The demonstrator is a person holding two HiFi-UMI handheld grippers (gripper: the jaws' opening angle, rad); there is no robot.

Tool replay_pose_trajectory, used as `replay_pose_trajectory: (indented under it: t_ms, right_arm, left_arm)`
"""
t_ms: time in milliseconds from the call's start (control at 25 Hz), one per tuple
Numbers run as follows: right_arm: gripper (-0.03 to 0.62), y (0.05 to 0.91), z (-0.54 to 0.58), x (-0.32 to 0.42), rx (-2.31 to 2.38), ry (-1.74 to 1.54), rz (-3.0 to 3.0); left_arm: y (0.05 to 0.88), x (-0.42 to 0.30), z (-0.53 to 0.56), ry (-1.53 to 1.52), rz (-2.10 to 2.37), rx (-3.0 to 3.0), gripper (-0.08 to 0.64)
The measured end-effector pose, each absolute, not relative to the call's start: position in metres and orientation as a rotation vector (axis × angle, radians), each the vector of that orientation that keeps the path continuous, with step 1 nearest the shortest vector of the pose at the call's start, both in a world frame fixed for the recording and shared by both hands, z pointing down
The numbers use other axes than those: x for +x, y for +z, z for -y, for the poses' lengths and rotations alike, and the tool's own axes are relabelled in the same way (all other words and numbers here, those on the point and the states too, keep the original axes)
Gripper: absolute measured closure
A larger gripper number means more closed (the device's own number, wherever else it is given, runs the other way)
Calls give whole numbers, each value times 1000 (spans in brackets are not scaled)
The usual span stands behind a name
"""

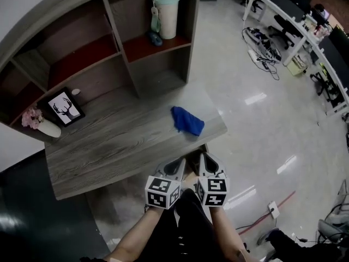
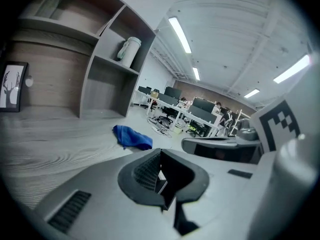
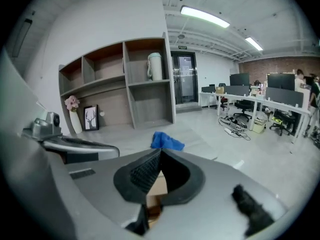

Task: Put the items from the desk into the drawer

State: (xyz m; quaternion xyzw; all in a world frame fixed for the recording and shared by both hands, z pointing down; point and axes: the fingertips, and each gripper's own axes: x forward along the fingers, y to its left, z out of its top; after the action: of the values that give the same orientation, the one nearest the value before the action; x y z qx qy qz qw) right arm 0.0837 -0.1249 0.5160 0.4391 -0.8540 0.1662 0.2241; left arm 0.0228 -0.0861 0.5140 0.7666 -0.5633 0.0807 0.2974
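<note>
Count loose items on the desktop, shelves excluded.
3: blue cloth at front right, framed deer picture at back left, vase of pink flowers left of it. None appear hidden.

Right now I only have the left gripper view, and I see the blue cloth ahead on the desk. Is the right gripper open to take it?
Observer: No. The right gripper is shut, its tips together, and I see nothing clamped in it.
Operator: Is anything on the desk left of the picture frame? My view cuts off there.
Observer: Yes. A white vase with pink flowers stands just left of the frame, at the back left of the desk.
</note>
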Motion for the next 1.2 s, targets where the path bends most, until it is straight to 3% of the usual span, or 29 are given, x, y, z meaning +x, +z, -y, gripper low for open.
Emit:
replay_pose_trajectory:
  t_ms: [560, 1200]
  right_arm:
    - [581, 435, 133, 65, 1215, 402, 2537]
    - [581, 407, 162, 113, 1446, 327, 2520]
  left_arm:
    - [437, 33, 108, 111, 1520, 2185, 549]
    - [404, 55, 137, 73, 1485, 2326, 549]
